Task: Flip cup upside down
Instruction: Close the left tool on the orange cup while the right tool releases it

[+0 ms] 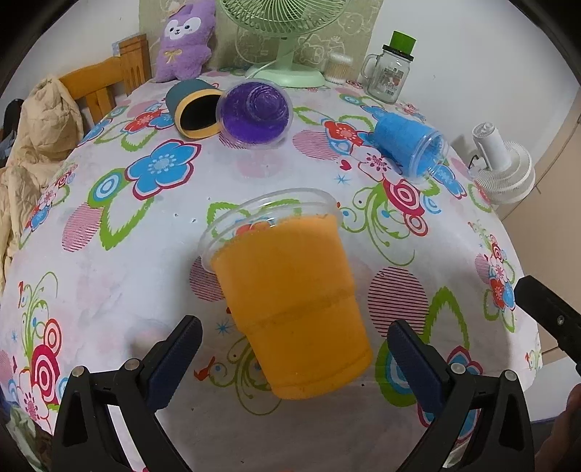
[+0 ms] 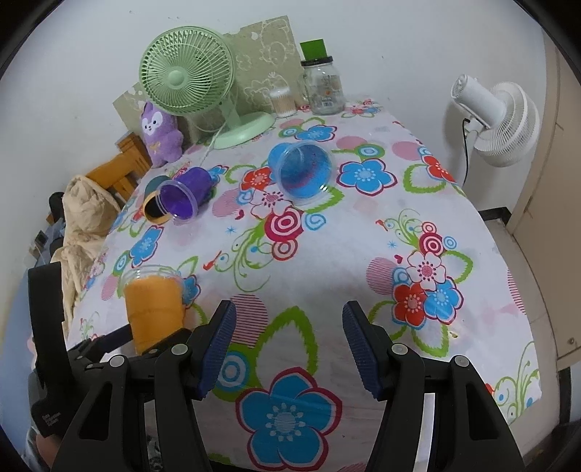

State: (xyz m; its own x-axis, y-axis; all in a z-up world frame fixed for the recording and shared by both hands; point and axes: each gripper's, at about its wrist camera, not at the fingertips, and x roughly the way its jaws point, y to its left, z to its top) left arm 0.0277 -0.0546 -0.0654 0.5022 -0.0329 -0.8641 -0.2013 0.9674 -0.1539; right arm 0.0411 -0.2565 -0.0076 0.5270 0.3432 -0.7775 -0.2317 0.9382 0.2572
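The table [image 1: 254, 170] is covered in flowered cloth. On its near edge, well in front of the green fan [image 1: 287, 32], the orange cup [image 1: 290, 301] is seen lying between the spread fingers of the left gripper [image 1: 294, 345], untouched. The right gripper [image 2: 288, 348] is spread too, holding nothing. The cup should be pinched mid-wall, squarely, before being rolled rim-down.

The left gripper [image 1: 294, 348] is spread wide, its two blue-padded fingers [image 1: 178, 359] well apart and level, reaching over the near edge of the table. The right gripper [image 2: 288, 348] sits just beside it, also parted with ribbed fingers [image 2: 219, 348] apart, holding nothing, over the near edge too.
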